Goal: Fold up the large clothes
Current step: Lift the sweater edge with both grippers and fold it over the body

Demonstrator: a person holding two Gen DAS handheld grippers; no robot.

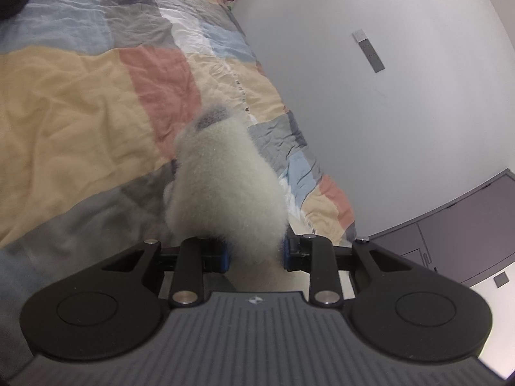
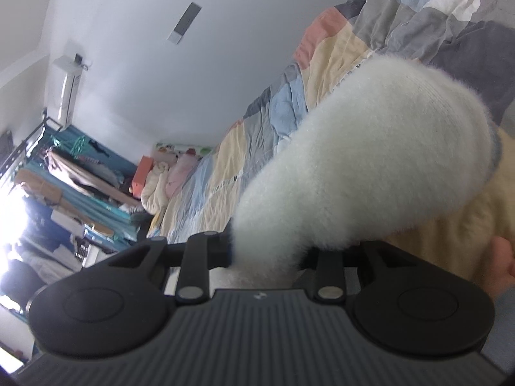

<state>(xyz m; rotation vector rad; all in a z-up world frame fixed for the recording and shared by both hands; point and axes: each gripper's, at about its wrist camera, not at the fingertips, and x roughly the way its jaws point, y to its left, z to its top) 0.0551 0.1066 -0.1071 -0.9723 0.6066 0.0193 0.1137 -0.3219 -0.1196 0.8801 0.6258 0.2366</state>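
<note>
Left claw point(image 1: 254, 254) clamps a fluffy white garment point(image 1: 225, 180) at frame centre; right claw point(image 2: 267, 254) pinches the same fleece, lifted over the patchwork bed point(image 1: 80, 96). Judged light, limp, slippery pile: grip at edges.

Claw fingertips point(image 1: 225, 254) behind fluffy garment point(image 1: 225, 186)
</note>
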